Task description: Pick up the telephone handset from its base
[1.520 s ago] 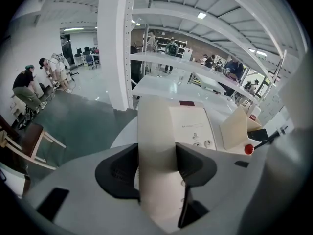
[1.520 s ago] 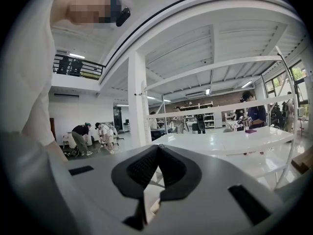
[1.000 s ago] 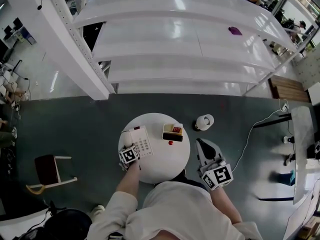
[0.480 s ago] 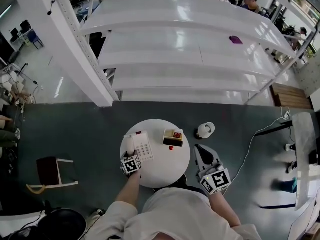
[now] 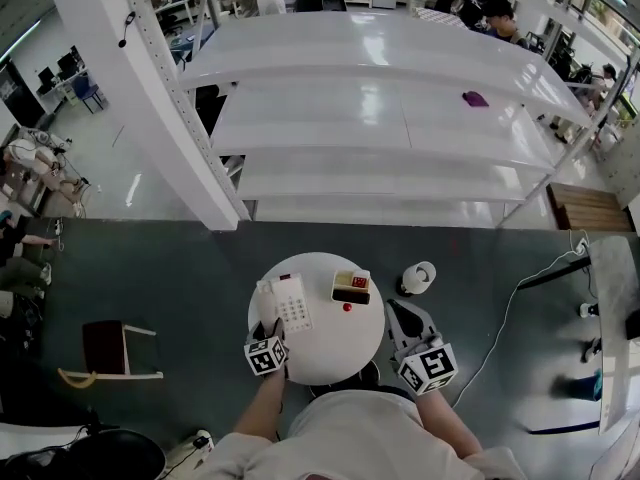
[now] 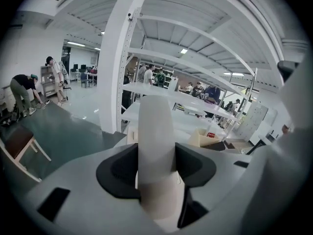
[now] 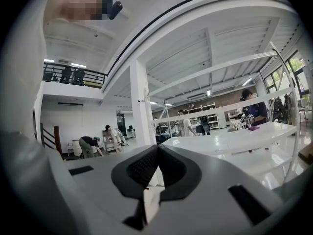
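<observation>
So we're at the lift part of the job. The left gripper has its fingers clamped on the telephone handset. In the left gripper view the white handset stands straight up between the two dark pads, which press on it from both sides, so that's a real grip and not just hovering around it.

From the head view, that gripper sits over the near left edge of the round white desk, just on the near side of the telephone base. The handset is too small up there for me to say if it's fully clear of the cradle or still brushing it. My guess is it's clear or nearly so.

The right gripper isn't involved. Its fingers are together with nothing in them, and it hangs off the right side of the desk, well apart from the phone.

A small box sits further right on the desk, out of the way.

Next move as I see it: hold the squeeze steady and bring the handset up and away from the base. I can't make out a cord, but if there is one, a slow pull keeps it from dragging the base along.
</observation>
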A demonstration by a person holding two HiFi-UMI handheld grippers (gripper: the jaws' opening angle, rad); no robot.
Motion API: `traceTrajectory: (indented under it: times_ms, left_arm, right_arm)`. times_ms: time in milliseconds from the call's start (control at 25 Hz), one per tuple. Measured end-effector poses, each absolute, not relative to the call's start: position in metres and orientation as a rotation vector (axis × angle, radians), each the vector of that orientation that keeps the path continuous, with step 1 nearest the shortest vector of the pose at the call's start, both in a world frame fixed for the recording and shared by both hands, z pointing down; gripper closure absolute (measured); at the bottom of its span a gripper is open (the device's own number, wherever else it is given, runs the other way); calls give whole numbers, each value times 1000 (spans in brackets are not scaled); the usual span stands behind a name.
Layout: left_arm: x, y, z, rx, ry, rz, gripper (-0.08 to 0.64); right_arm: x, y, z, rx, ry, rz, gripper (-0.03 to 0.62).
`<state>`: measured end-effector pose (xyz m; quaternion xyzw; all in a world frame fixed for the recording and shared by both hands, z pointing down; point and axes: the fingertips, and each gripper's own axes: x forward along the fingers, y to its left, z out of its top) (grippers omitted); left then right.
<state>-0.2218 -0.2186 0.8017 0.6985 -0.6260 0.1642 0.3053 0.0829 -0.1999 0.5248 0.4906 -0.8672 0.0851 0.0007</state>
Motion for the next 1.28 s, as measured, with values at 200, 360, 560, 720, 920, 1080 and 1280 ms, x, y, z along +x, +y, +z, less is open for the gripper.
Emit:
traceTrajectory:
  times_ms: [200,360,560,720,920,1080,1280]
  left_arm:
    - [-216,-201,765,1919,-1665,341,337]
    - [-213,-186,735,1988,-1668,265,338]
    - [-215,-169,703,2031,-1685,186,337]
    - [-216,-157,672,2108,-1679,109,338]
    - [-219,-144,631,2205,-1658,-25,337]
    - [-223,-135,604,2250,-1634,-142,337]
    - [-229,-128,575,2325,-1580,-259,337]
  right_arm:
    - [76,-198,523,1507,-2751,267,583]
    - [66,-197,522,1474,-2780,270,583]
    - [57,-197,520,1447,-2805,249,583]
    - [59,-199,513,1437,-2822,229,583]
    - [50,-195,502,1409,-2882,163,583]
    - [40,-195,503,1407,-2883,173,583]
    - [27,-194,501,1396,-2898,200,583]
